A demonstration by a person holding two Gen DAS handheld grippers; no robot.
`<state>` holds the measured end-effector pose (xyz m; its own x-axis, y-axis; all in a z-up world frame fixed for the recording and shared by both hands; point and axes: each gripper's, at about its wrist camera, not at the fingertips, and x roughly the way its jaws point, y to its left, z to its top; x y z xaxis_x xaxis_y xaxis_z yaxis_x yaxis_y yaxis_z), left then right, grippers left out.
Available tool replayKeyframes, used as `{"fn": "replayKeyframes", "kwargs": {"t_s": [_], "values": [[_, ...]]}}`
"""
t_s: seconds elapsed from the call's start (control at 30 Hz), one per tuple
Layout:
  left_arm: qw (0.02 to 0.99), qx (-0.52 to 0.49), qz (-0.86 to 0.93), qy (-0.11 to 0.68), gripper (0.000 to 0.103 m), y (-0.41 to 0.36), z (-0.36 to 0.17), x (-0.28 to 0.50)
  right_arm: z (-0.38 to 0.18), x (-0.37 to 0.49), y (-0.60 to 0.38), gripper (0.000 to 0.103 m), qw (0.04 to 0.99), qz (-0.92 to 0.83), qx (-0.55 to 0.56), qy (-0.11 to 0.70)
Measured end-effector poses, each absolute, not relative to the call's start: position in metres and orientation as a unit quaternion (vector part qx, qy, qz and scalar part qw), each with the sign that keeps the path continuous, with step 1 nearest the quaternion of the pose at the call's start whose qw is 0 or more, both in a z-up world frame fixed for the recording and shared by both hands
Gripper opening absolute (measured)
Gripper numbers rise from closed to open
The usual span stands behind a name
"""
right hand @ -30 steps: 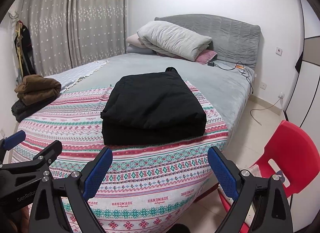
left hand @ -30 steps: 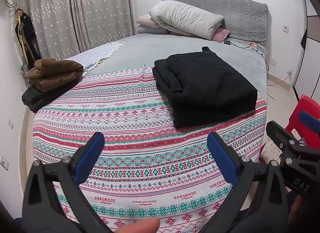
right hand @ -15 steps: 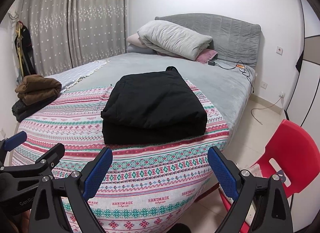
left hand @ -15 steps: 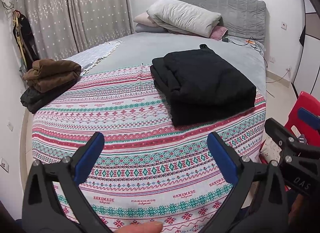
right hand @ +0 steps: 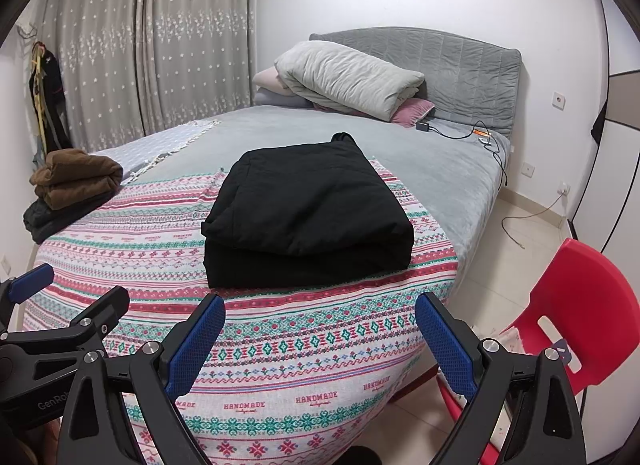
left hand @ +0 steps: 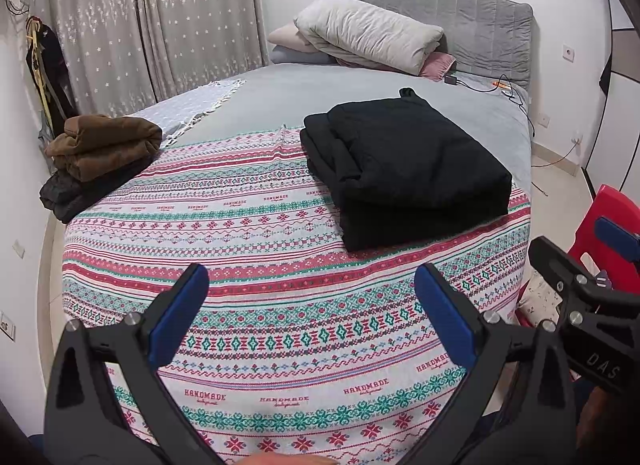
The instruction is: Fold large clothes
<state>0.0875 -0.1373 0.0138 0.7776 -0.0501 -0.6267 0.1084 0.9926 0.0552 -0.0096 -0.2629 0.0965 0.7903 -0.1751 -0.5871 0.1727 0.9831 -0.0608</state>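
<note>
One black garment is lying folded into a thick rectangle on the patterned blanket that is covering the near half of the bed. In the left wrist view it is sitting at about 1 o'clock from the tongs, with its long axis running from 11 o'clock toward 5 o'clock; a small dark tab is sticking out at its far end, toward the headboard. In the right wrist view the same garment is lying straight ahead at 12 o'clock, its folded edge facing the camera.

Two more folded items are stacked at 10 o'clock on the bed's left edge: a brown one resting on a dark grey one. One large pale pillow is lying over smaller cushions by the headboard. One red chair is standing on the floor at 3 o'clock.

The left tongs are gaping wide, hovering above the blanket, holding and touching nothing. The right tongs are likewise spread wide and empty, just short of the garment.
</note>
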Motion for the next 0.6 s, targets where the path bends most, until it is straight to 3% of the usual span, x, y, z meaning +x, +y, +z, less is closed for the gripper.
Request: {"fn": "replayKeyframes", "kwargs": {"t_s": [0.6], "values": [[0.941,0.044,-0.039,0.333,0.102,-0.1378,0.0111,0.0871,0.0959,-0.0125,-0.264,0.097,0.946,-0.097,0.0,0.309]]}}
